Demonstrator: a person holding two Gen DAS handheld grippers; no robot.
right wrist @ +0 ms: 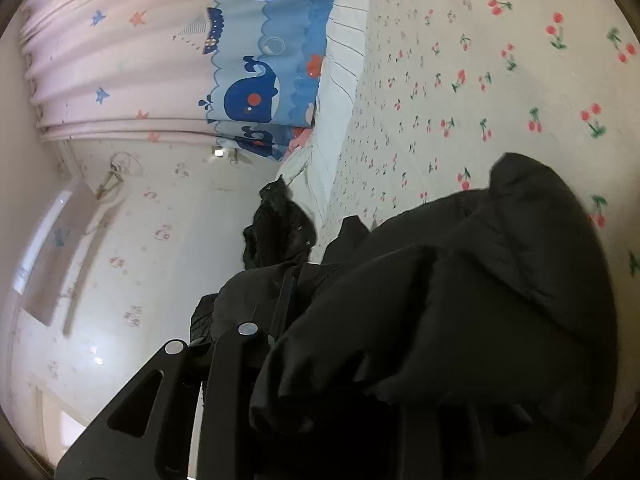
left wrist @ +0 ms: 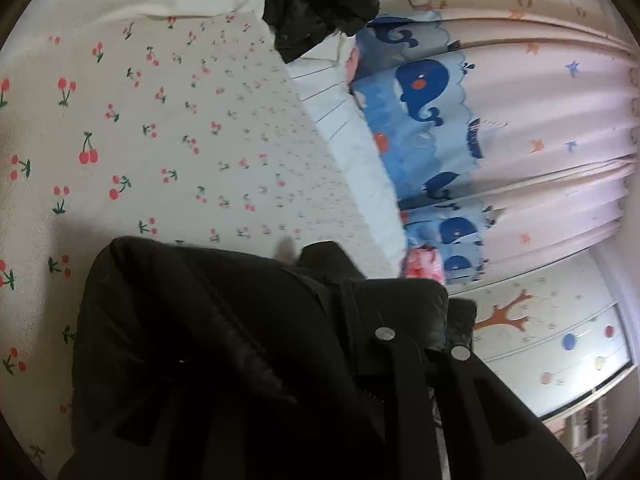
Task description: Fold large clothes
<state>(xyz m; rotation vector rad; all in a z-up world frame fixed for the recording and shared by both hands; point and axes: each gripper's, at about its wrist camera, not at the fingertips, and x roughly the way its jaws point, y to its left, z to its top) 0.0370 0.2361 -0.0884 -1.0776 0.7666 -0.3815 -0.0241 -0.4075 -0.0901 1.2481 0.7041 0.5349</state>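
Clearly both grippers grip one black padded jacket (left wrist: 208,340) above a bed with a cherry-print sheet (left wrist: 168,128). The left gripper (left wrist: 420,340) has its fingers clenched on a thick fold of the jacket; the right gripper (right wrist: 212,338) likewise pinches the jacket's edge. More dark fabric (left wrist: 320,4) lies at the bed's far edge, near a whale-print curtain (left wrist: 424,88).

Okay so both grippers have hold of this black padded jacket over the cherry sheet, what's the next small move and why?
Probably lower both grips together and lay the black padded jacket flat on the cherry-print sheet. The left gripper and right gripper each pinch an edge, yet the fabric hangs bunched in loose folds over the bed, so it likely needs spreading before any clean fold.
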